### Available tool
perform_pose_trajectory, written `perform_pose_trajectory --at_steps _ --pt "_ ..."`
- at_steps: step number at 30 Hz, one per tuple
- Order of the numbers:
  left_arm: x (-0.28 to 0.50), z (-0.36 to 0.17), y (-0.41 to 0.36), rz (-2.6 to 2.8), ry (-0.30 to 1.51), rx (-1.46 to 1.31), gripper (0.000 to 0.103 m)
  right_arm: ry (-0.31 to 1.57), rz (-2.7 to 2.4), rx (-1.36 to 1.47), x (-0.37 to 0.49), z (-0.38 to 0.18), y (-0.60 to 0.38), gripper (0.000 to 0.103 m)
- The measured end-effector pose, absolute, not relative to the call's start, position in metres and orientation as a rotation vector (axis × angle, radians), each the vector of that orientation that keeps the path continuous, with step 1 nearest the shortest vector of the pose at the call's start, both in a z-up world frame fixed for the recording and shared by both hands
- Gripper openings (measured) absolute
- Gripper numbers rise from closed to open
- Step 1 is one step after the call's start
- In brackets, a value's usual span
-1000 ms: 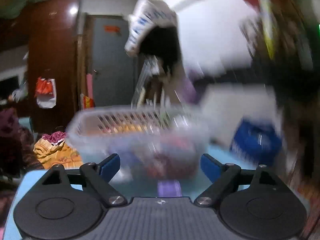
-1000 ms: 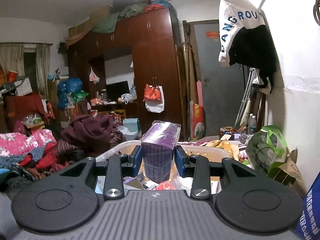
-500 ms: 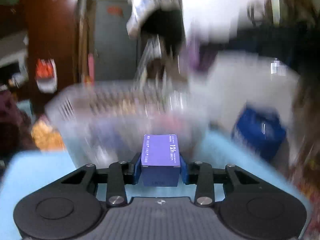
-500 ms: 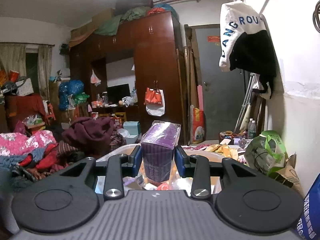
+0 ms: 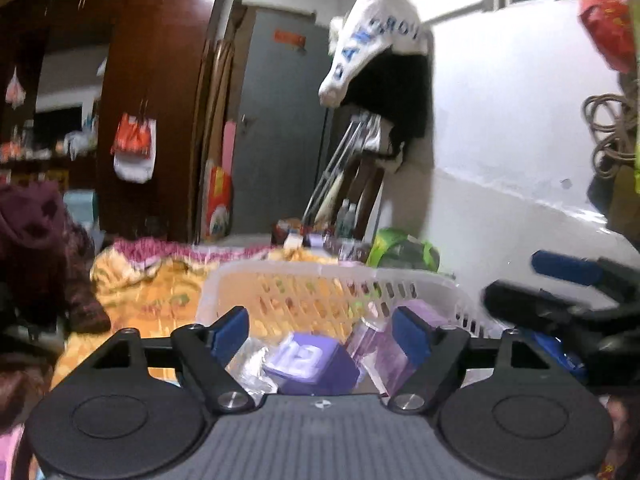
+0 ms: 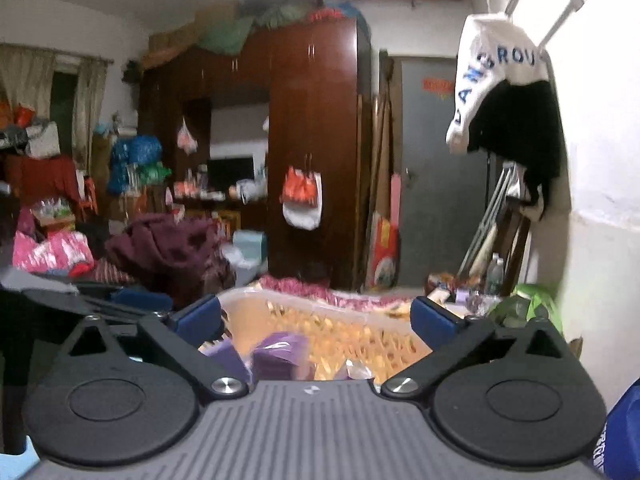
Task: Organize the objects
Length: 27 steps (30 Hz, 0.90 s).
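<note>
1. Two handheld grippers are in view. The left gripper point(image 5: 320, 330) has its two blue-tipped fingers spread wide with nothing between them. The right gripper point(image 6: 316, 316) is spread just as wide and is also empty.
2. One white slotted plastic basket point(image 5: 320, 276) sits directly ahead of both grippers, resting on orange and pink patterned bedding point(image 5: 152, 280).
3. Two purple boxes lie inside the basket. One purple box printed with "12" point(image 5: 310, 360) lies tipped over, its printed face turned up and toward the left camera. Its long axis cannot be told from here.
4. The second, a purple box in clear wrap point(image 5: 384, 346), leans just to the right of the first, its long axis slanting up and to the right. Whether the two touch is unclear.
5. The left view looks down into the basket and shows the "12" print. It also shows the right gripper's dark frame and one blue finger point(image 5: 566, 268) at the far right.
6. The right view shows the boxes only as blurred purple shapes point(image 6: 280, 354) low in the basket point(image 6: 320, 300). It alone shows the wider room: one dark wooden wardrobe point(image 6: 316, 140) and a heap of clothes point(image 6: 168, 248).
7. Both views show one white and black garment point(image 5: 384, 52) hanging on the right-hand wall.
</note>
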<state>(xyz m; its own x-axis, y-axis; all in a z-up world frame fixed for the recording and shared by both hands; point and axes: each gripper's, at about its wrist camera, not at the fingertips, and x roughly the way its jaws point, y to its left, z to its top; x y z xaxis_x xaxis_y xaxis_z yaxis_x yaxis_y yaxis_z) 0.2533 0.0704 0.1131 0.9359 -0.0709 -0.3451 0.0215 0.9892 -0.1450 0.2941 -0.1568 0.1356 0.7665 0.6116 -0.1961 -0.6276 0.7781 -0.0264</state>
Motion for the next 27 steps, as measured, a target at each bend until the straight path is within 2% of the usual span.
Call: perform_pose_trajectory --at_steps 2,5,9,14,27 --pt "0.246 0.116 0.069 -0.035 0.357 -0.114 0.103 0.197 0.689 -0.057 0.285 0.137 -0.169 0.103" --pt "0.232 0.113 0.071 -0.039 0.339 -0.105 0.103 0.259 0.597 -0.076 0.274 0.129 -0.178 0.103" --pt "0.216 0.106 0.068 0.031 0.341 -0.067 0.103 0.251 0.379 -0.142 0.247 0.101 -0.185 0.103" --pt "0.199 0.102 0.06 -0.008 0.377 -0.105 0.103 0.223 0.371 -0.161 0.217 0.077 -0.195 0.103" --pt "0.185 0.095 0.028 -0.021 0.377 -0.075 0.103 0.251 0.409 -0.046 0.221 0.083 -0.216 0.103"
